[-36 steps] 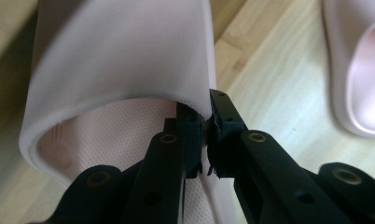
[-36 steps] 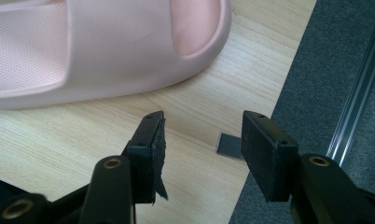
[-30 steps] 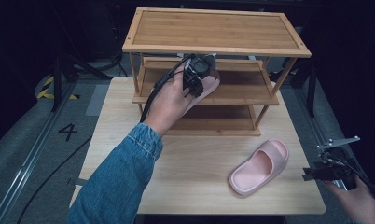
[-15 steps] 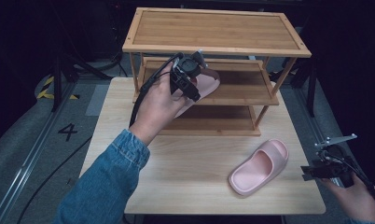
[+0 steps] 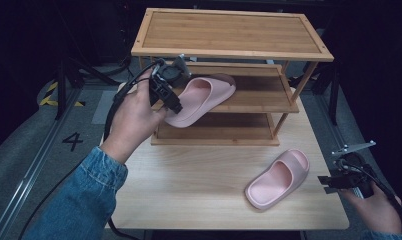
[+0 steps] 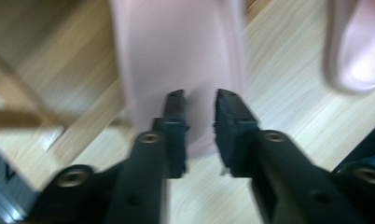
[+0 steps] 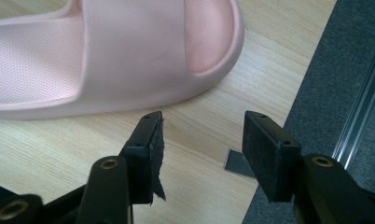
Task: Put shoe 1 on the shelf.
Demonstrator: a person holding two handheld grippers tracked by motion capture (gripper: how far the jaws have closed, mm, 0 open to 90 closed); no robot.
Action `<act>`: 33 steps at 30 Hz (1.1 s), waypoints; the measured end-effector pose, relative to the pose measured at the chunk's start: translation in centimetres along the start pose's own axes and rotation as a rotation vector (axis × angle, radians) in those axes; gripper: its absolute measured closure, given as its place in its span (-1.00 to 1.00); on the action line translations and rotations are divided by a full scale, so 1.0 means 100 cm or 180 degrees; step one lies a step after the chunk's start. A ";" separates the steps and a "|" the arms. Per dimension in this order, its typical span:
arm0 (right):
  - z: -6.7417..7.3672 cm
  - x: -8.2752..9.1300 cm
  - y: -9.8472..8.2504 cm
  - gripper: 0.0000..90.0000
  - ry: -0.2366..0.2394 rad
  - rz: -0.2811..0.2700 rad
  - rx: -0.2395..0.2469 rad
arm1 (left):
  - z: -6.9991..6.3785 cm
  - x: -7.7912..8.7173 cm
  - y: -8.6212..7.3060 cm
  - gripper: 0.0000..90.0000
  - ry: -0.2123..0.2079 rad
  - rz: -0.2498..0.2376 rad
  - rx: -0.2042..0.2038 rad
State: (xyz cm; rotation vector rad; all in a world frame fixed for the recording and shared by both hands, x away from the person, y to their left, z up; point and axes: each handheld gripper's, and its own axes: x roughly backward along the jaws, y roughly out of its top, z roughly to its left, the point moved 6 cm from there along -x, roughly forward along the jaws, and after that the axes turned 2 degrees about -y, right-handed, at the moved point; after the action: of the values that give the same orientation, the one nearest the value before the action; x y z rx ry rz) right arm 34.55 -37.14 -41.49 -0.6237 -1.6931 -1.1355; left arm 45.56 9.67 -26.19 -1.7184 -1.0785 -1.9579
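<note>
The left hand [image 5: 131, 120] holds the left gripper [image 5: 176, 107] at about ten o'clock over the table [image 5: 199, 200], against the heel end of a pink slide sandal [image 5: 201, 97] that lies tilted, toe on the middle shelf of the bamboo shoe rack [image 5: 229, 45] and heel hanging out past the shelf's front edge. From above, the hand hides the jaw tips, so the grip itself can't be read there. The left gripper view, though blurred, shows the two black jaws with a narrow gap between them, the sandal [image 6: 176, 60] lying just behind their tips; the jaws have just been closing, but I cannot tell whether the pads actually pinch the rim.

At four o'clock on the table lies the second pink sandal [image 5: 279, 177], sole down. The right gripper [image 5: 334, 182] hovers at the table's right edge, just beside it. Its own view shows the jaws spread wide with only bare wood between them, the sandal's toe [image 7: 129, 56] just ahead of the tips, a detail the high view leaves unclear.
</note>
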 end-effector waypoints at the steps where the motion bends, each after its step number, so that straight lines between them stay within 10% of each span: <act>1: 0.000 0.000 0.000 0.09 0.0001 0.0006 0.0005 | 0.005 -0.001 -0.003 0.80 0.0007 0.0008 0.0035; 14: 0.003 -0.003 0.000 0.07 0.0007 0.0034 -0.0006 | 0.039 -0.032 -0.016 0.99 0.0033 0.0246 0.0166; 18: 0.001 -0.003 -0.001 0.07 0.0005 0.0029 -0.0009 | 0.031 -0.032 -0.015 0.99 -0.0162 0.0219 0.0098; 19: 0.001 -0.003 -0.001 0.07 0.0005 0.0030 -0.0010 | 0.022 -0.033 -0.015 0.98 -0.0200 0.0188 0.0283; 20: 0.001 -0.003 -0.001 0.07 0.0007 0.0034 -0.0010 | 0.022 -0.032 -0.014 0.97 -0.0231 0.0230 0.0031; 33: 0.002 -0.003 -0.001 0.06 0.0027 0.0037 -0.0010 | -0.029 -0.041 0.009 0.93 -0.0386 0.0235 -0.0291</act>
State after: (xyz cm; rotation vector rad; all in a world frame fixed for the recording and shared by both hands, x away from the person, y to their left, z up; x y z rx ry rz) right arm 34.50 -37.00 -41.86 -0.6293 -1.6786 -1.1313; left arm 45.02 6.06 -29.80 -1.9190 -0.9636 -1.9063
